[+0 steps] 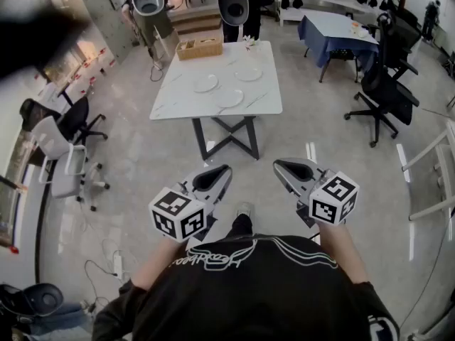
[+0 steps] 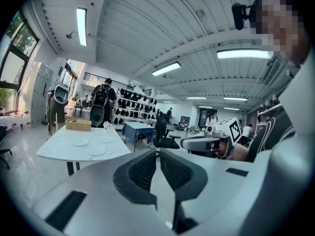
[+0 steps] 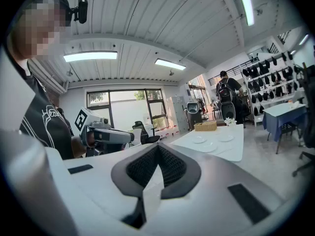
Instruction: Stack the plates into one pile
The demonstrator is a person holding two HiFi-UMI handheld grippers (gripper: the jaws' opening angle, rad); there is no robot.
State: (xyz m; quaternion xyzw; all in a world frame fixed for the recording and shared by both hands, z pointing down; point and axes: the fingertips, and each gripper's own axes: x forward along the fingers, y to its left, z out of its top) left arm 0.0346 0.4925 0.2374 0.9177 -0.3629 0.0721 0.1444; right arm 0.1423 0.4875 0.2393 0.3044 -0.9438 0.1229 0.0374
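Left tongs [image 1: 226, 169]: pressed together, nothing between them. Right tongs [image 1: 279, 164]: likewise pressed together and empty. Both are held close to level, just in front of the person's torso. Task's things are three white round plates, seemingly ceramic, lying apart on a white marble-patterned rectangular surface [image 1: 178, 104] well ahead of both tongs. The nearest plate [image 1: 229, 99] lies between the two tongs' lines, the left-hand plate [image 1: 206, 84] is ahead of the left tongs, and the farthest plate [image 1: 249, 74] is toward the right tongs' side. A tan woven basket [image 1: 199, 48] stands beyond all three. Step in hand, as judged: the approach, with no stacking begun. To do it well, close on the surface's near edge, spread one set of tongs before reaching, pinch a plate by its rim, lift it clear and set it centred on a neighbour.
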